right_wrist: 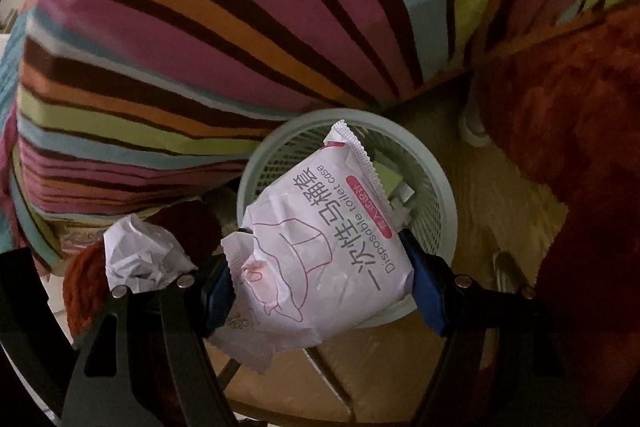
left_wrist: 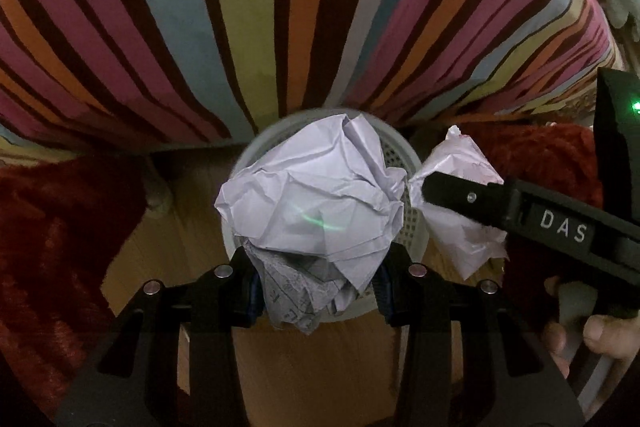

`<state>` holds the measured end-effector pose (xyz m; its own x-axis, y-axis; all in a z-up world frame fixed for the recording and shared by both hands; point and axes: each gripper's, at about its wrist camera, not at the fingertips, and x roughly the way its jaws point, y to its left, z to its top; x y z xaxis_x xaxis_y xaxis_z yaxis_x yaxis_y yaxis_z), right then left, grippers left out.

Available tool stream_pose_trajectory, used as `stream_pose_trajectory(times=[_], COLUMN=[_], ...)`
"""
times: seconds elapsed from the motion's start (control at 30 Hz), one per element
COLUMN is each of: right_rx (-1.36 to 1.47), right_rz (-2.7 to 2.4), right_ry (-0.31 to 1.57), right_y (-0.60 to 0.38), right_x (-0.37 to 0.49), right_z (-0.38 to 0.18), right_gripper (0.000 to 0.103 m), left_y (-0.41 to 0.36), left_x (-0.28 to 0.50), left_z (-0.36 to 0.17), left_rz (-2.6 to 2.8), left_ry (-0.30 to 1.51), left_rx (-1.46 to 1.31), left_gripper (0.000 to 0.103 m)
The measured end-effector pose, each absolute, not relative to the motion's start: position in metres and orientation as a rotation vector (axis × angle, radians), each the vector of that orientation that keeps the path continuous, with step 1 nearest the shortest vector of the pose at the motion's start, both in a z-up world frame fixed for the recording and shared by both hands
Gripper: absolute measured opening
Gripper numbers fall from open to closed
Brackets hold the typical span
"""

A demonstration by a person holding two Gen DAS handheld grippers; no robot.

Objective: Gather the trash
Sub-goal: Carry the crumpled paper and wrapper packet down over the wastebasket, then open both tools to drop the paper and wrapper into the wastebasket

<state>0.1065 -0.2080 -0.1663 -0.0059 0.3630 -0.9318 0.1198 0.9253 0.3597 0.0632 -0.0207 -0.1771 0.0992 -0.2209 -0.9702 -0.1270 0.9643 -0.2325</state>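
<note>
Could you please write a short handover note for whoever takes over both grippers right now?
Left gripper: jaws shut on a crumpled paper ball, held above the mesh wastebasket.
Right gripper: jaws shut on a white toilet-cover packet, also held over the wastebasket.
The basket stands on the wooden floor beside the striped bedcover, with a red rug nearby.
Done: both pieces picked up and brought to the basket.
Left: open each gripper so the pieces drop in. Some items seem to lie in the basket already; I cannot tell what.

The white packet (right_wrist: pixel 320 251) reads "Disposable toilet case" beside Chinese characters; the right gripper (left_wrist: pixel 440 193) seemingly reads "DAS".
</note>
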Motion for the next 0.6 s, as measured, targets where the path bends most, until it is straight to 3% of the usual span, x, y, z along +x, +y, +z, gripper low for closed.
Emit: stream_pose_trajectory(times=[0.6], right_rx=[0.286], right_rz=[0.085], right_ry=[1.77], right_y=[-0.188], right_x=[0.11], right_z=[-0.228], right_gripper=[0.07], left_y=[-0.028], left_x=[0.07], left_z=[-0.25], left_rz=[-0.045], left_ry=[1.729], left_rx=[-0.387], left_gripper=[0.042])
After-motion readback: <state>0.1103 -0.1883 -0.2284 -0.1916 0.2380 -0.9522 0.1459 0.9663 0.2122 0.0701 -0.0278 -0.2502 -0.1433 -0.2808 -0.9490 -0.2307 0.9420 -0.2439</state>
